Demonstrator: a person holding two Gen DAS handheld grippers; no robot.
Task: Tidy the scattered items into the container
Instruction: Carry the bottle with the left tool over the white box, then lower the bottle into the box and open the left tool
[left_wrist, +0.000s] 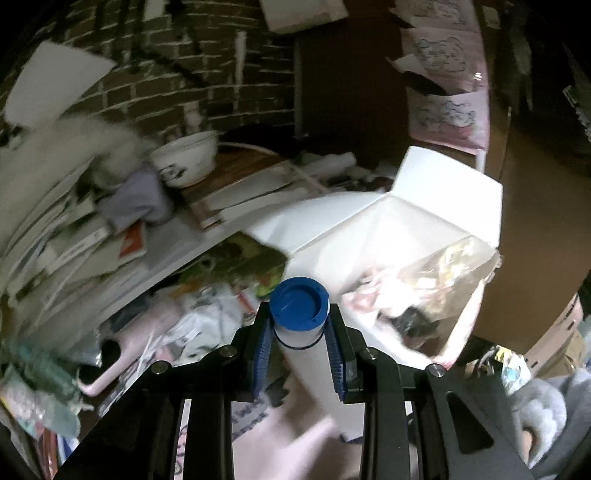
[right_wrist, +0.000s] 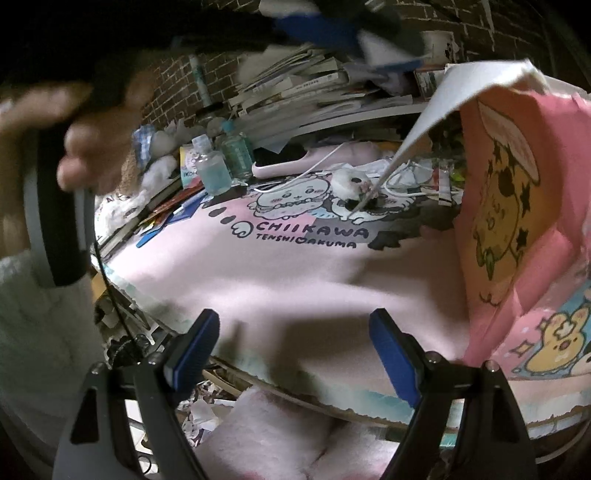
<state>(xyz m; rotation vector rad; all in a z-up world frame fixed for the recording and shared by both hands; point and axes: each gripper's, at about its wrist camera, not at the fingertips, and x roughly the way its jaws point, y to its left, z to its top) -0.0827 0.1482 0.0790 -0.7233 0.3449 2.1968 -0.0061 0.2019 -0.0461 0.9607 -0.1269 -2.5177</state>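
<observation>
My left gripper (left_wrist: 299, 332) is shut on a white bottle with a blue cap (left_wrist: 299, 306), held up in the air just left of the white box (left_wrist: 436, 206). The box stands open, its flaps raised, with a clear plastic bag (left_wrist: 450, 269) inside. In the right wrist view my right gripper (right_wrist: 295, 354) is open and holds nothing, low over the pink Chiikawa mat (right_wrist: 295, 273). The same box, pink with cartoon prints (right_wrist: 517, 206), rises at the right of that view. The left gripper with the bottle shows as a blur (right_wrist: 332, 26) at the top.
Two clear bottles (right_wrist: 225, 162), a pink handled object (right_wrist: 291, 166), a small white plush (right_wrist: 351, 181) and white cables lie at the mat's far edge. Stacked books and papers (right_wrist: 306, 92) stand against a brick wall. A white bowl (left_wrist: 188, 157) sits on the stack. A person's hand (right_wrist: 92, 122) is at left.
</observation>
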